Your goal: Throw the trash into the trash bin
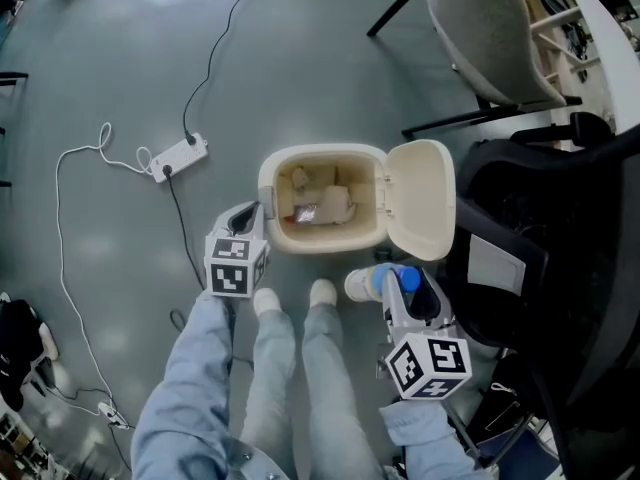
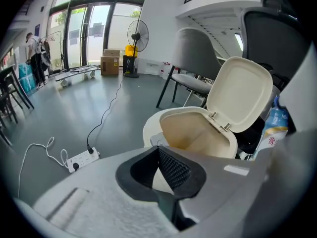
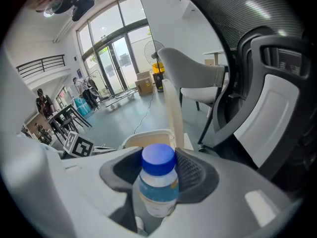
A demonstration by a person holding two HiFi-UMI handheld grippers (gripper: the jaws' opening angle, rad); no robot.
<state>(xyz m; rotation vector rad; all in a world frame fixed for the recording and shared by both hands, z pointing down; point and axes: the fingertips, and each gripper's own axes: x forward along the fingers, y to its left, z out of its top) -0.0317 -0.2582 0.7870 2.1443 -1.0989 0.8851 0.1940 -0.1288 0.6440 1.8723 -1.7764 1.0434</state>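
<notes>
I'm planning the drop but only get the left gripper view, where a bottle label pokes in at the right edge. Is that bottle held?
Observer: Yes. In its own view, the right gripper has its fingers closed on a blue-capped bottle.
Operator: Is the trash bin empty inside?
Observer: No. The head view shows crumpled paper and a small wrapper at the bottom.

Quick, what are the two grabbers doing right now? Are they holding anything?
Left gripper: open, holding nothing.
Right gripper: closed on a blue-capped plastic bottle.
</notes>
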